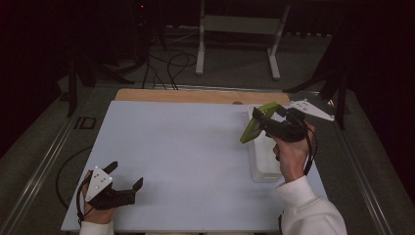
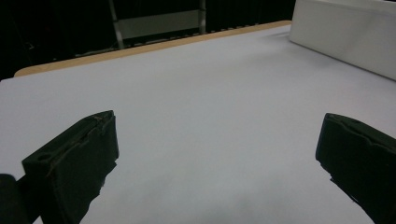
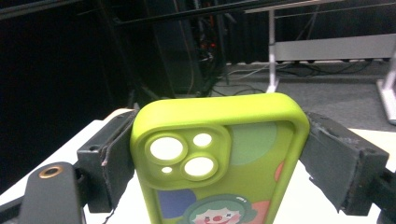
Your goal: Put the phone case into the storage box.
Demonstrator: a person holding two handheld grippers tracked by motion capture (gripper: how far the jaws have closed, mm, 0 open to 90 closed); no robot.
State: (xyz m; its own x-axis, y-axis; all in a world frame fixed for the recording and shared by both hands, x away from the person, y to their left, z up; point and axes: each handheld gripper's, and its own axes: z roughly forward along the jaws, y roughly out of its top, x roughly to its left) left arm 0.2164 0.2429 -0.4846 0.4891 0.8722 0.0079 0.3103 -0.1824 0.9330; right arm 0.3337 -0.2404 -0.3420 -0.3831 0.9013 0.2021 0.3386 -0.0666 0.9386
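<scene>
Right gripper (image 1: 264, 122): held up over the right side of the table, near the far end of the white box; its two black jaws are clamped on the long sides of the phone case.
Phone case (image 3: 219, 163): lime green, off the table, held between the right gripper's jaws. In the right gripper view its back faces the camera, with three round camera cut-outs, coloured spots and a clown face printed lower down. In the high view (image 1: 254, 122) it hangs tilted, one end up by the jaws and the other end lower to the left, above the left wall of the box.
Left gripper (image 1: 126, 176): resting low at the near left corner of the table, well apart from the case; jaws spread wide with bare table between them, holding nothing.
White box (image 1: 262, 164): long, open-topped, lying along the right side of the table from near to far; in the left gripper view (image 2: 341, 37) its wall shows at the far right.
Table (image 1: 186, 156): pale top, with a wooden strip along its far edge.
Right hand (image 1: 291, 154): in a white sleeve, wrapped round the gripper's body, cable trailing beside it.
</scene>
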